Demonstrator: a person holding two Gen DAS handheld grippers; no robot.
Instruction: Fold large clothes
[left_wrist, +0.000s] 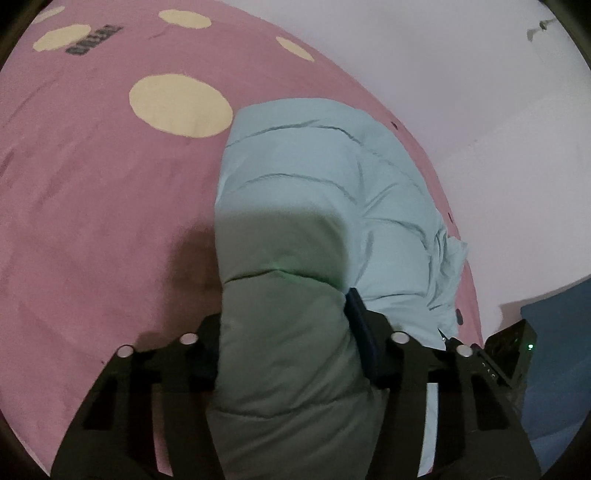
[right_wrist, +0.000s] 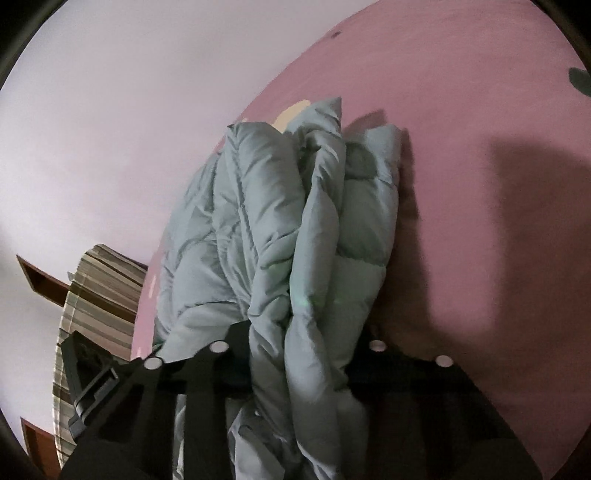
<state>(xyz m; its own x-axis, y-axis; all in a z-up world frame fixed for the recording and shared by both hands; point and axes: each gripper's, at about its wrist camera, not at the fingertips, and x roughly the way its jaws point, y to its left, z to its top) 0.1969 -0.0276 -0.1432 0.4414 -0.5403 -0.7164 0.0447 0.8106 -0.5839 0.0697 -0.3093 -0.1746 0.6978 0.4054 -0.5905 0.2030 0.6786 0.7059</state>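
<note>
Jacket on pink bedsheet, pinched by both grippers

The left tongs point steeply downward, their 2 black fingers pressed against either side of a thick fold of padded jacket. The right tongs tilt down less steeply, their 2 fingers clamped on bunched layers of it.
</note>
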